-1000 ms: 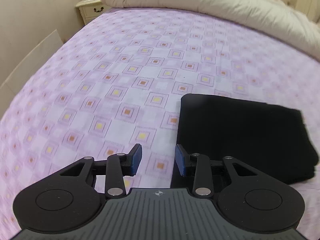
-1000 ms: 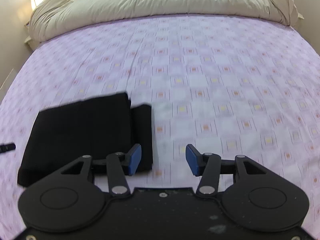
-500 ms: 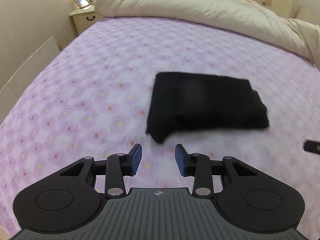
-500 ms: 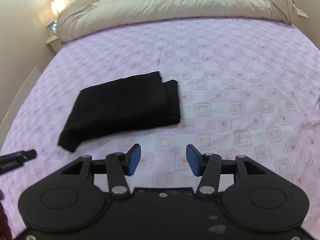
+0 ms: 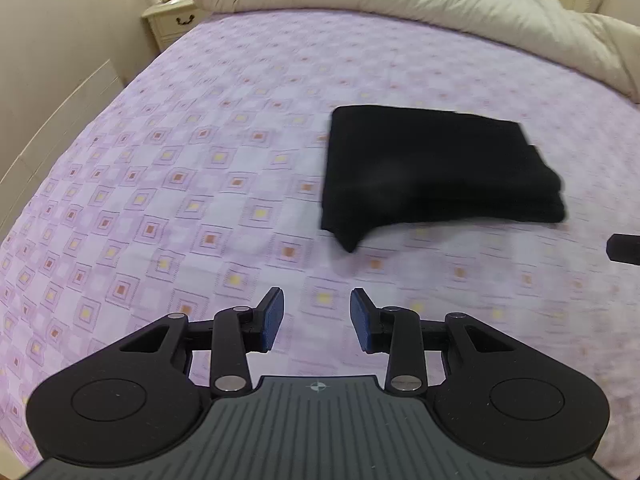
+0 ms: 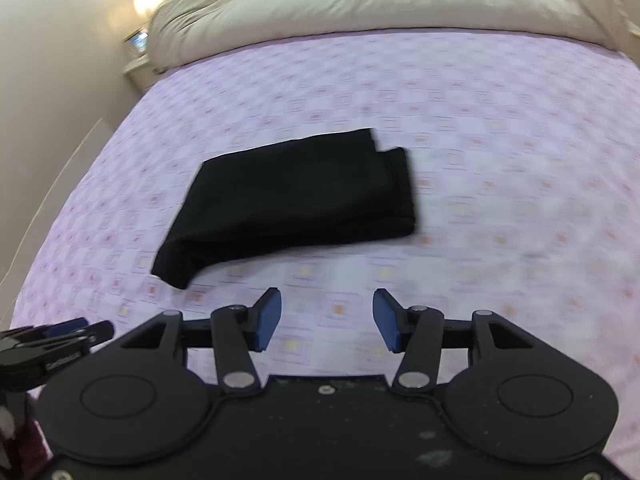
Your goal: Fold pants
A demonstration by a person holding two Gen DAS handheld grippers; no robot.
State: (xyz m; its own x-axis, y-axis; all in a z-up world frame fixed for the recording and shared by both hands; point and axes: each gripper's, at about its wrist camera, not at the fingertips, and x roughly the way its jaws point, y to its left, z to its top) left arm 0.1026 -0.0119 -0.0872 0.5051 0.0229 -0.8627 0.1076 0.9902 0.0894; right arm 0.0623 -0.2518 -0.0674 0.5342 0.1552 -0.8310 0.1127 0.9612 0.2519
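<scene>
While both tools hang above the bed with nothing between their blue pads, the left gripper [image 5: 317,316] at the bottom centre of its view and the right gripper [image 6: 326,319] at the bottom centre of its own stand with jaws apart, clear of the cloth. Beyond them, mid-frame, the black pants [image 6: 296,196] lie as a compact folded rectangle on the purple patterned bedsheet [image 5: 168,184]; one corner near the lower left of the bundle sags outward. The folding looks essentially finished, so the sensible step is to pull away cleanly without brushing the stack, or else pinch that loose corner and tuck it flush. Farther back, the cream duvet [image 5: 420,4] is heaped across the top, and a nightstand [image 5: 172,24] stands at upper left.
</scene>
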